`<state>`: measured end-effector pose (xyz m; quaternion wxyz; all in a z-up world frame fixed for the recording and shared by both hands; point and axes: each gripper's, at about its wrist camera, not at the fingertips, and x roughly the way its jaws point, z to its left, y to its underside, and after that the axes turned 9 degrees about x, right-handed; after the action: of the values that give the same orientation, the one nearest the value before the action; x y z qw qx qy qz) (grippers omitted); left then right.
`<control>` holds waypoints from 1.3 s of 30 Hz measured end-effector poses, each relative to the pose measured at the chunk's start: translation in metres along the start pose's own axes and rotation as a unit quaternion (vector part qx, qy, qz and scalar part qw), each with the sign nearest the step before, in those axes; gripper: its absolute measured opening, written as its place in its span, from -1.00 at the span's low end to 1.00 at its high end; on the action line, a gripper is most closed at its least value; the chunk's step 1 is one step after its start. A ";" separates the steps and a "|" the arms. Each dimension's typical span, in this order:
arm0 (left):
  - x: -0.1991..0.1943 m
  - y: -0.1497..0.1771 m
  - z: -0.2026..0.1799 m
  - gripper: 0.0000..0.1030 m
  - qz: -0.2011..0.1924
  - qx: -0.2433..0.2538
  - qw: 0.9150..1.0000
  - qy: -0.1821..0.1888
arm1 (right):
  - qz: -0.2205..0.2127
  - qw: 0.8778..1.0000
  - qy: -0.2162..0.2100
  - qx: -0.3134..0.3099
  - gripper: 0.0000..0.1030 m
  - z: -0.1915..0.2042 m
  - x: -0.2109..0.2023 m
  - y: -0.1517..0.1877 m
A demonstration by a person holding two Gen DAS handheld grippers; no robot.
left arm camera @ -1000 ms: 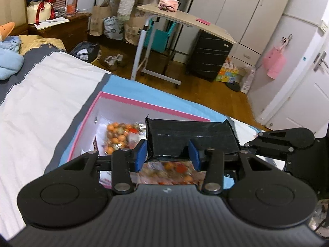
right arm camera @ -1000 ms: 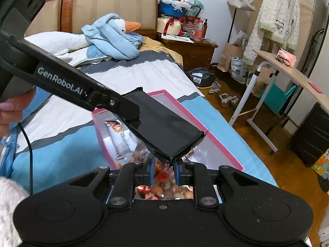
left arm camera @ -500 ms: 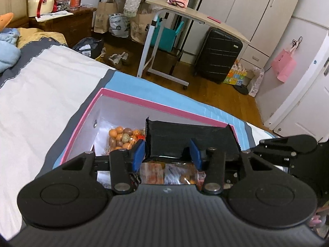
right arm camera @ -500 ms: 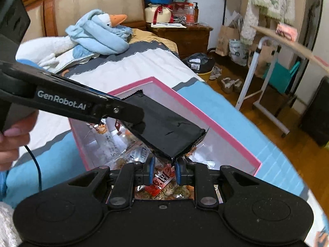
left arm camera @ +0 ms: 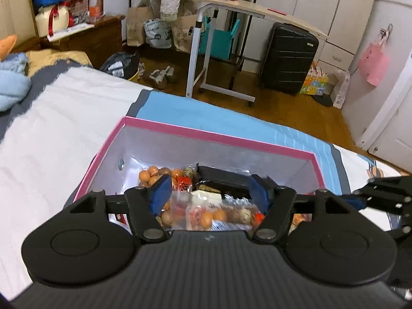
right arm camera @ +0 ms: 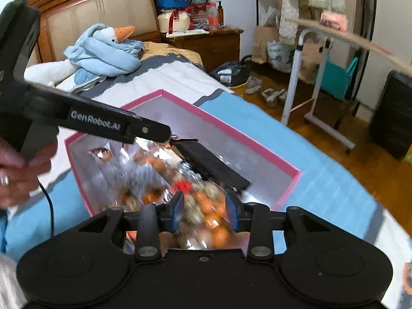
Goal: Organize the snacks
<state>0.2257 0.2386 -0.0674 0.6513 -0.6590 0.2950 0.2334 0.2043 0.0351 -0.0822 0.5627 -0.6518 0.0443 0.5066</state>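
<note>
Through the left wrist camera I saw the black snack pouch [left arm camera: 224, 177], which half a second earlier sat pinched between my blue pads, now lying inside the pink-rimmed box [left arm camera: 219, 139] on top of the other snack packets [left arm camera: 206, 208]. My left gripper [left arm camera: 209, 193] had its jaws opening, pads clear on both sides — nothing clamped. I judged the drop done, and that pouch put away.

From the right wrist camera the same pouch [right arm camera: 213, 164] lay tilted against the foil-wrapped snacks, free of my right gripper [right arm camera: 204, 211], whose jaws were also opening with only blurred orange snacks showing beyond them. The left gripper's arm [right arm camera: 103, 123] crossed the box, a hand [right arm camera: 18, 170] on its handle.

The box sat on a bed [left arm camera: 64, 118] with a blue, white and grey cover — beyond it a wooden floor, a folding table [left arm camera: 247, 7], a black suitcase [left arm camera: 288, 59] and a nightstand.
</note>
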 end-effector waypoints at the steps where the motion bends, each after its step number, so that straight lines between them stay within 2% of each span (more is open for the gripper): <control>1: -0.006 0.001 -0.003 0.29 -0.002 0.000 1.000 -0.002 | -0.006 1.000 0.003 -0.001 -0.21 -0.002 -0.008 0.003; 6: -0.041 0.004 -0.020 0.29 -0.003 -0.014 1.000 0.014 | -0.027 0.999 -0.002 0.036 -0.20 -0.014 -0.044 0.003; 9: -0.062 0.002 -0.031 0.36 -0.003 -0.002 1.000 0.031 | -0.034 0.998 0.003 0.047 -0.20 -0.017 -0.062 0.002; 13: -0.089 -0.001 -0.042 0.36 -0.002 0.020 1.000 0.020 | -0.043 0.997 0.009 0.057 -0.19 -0.016 -0.092 0.003; 17: -0.120 -0.003 -0.055 0.46 -0.009 0.043 0.999 0.026 | -0.057 0.996 0.020 0.058 -0.10 -0.013 -0.126 0.007; 22: -0.148 0.003 -0.077 0.52 -0.020 0.068 0.997 0.026 | -0.082 0.995 0.046 0.046 0.03 -0.004 -0.167 0.023; 29: -0.175 0.023 -0.110 0.62 -0.035 0.100 0.994 0.016 | -0.095 0.990 0.081 0.065 0.15 0.000 -0.204 0.048; 33: -0.187 0.036 -0.123 0.65 -0.045 0.117 0.992 0.003 | -0.091 0.986 0.100 0.098 0.15 -0.004 -0.214 0.064; 39: -0.197 0.052 -0.134 0.67 -0.052 0.121 0.991 0.020 | -0.094 0.977 0.122 0.146 0.16 -0.008 -0.226 0.092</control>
<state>0.0382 0.1233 0.0377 0.7314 -0.5943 0.2997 0.1489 0.0425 -0.1206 0.0140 0.6870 -0.6210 0.1246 0.3561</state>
